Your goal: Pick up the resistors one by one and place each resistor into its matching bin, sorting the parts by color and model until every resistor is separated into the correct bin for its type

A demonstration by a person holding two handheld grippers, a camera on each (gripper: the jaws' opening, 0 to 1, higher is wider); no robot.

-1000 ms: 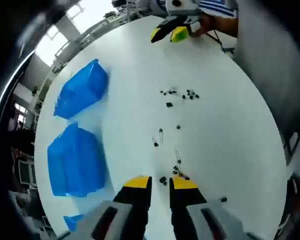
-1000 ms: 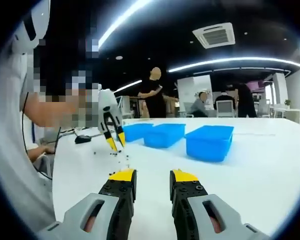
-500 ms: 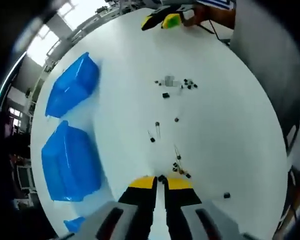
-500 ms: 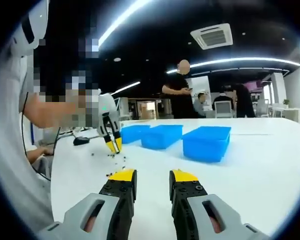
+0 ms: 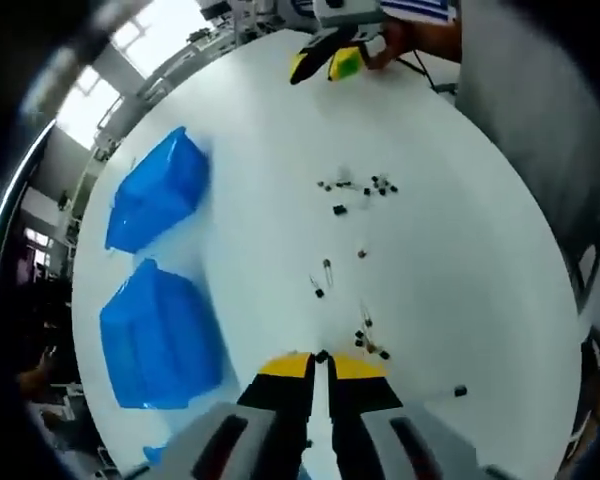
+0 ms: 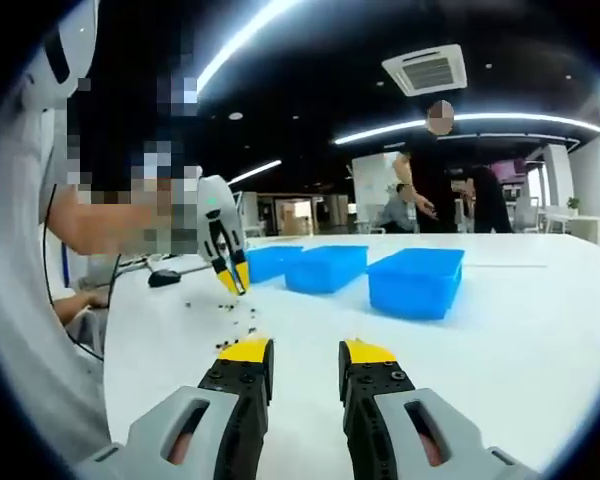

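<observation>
Left gripper pinching a resistor, right gripper parted, blue bins beyond

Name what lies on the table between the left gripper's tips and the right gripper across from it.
In the left gripper view, scattered resistors dot the white table between the left gripper and right gripper.

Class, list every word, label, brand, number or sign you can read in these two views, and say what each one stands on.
No text can be read in either view.
Blue bins: plain walls, no labels showing.
Resistors on the white table: too small to show any marking or colour band.
Left gripper and right gripper: yellow-tipped fingers, no lettering visible.
</observation>
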